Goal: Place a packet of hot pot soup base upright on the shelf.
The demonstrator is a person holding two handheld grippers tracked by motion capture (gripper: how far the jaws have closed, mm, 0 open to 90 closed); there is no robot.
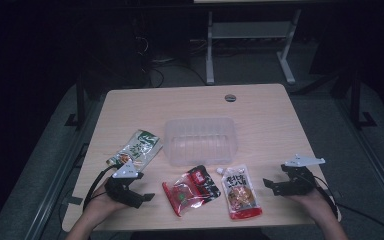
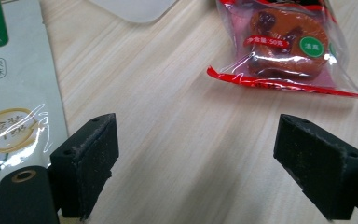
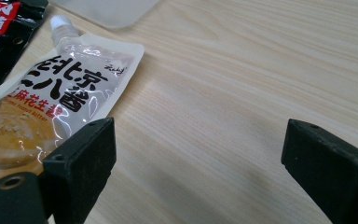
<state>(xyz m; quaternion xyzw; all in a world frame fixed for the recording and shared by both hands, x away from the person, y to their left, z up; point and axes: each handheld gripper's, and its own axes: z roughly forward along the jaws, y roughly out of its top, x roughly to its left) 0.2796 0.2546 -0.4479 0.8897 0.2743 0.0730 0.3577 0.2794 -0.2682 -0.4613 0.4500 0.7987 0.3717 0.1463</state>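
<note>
High view puts three flat packs in a row along the near half of the surface [image 1: 260, 105]: a green-and-white pouch [image 1: 136, 148] at the left, a red-and-black snack packet [image 1: 192, 189] in the middle, and a spouted sauce pouch [image 1: 238, 191] just right of it. Behind them, apart from all three, sits a clear plastic tub [image 1: 200, 140], and nothing is inside it.

The left gripper [image 1: 136, 194] rests near the front edge between the green pouch and the red packet, its fingers [image 2: 87, 156] spread wide with only bare wood between them. The right gripper [image 1: 276, 186] lies just right of the sauce pouch, likewise spread and holding nothing.

Likely trouble comes from how flat and glossy these packs are: fingers closing from above could skid over the film or push a pack along instead of pinching it. The red packet and sauce pouch lie close, so a reach for one may nudge the other. The light tub could slide if bumped.
</note>
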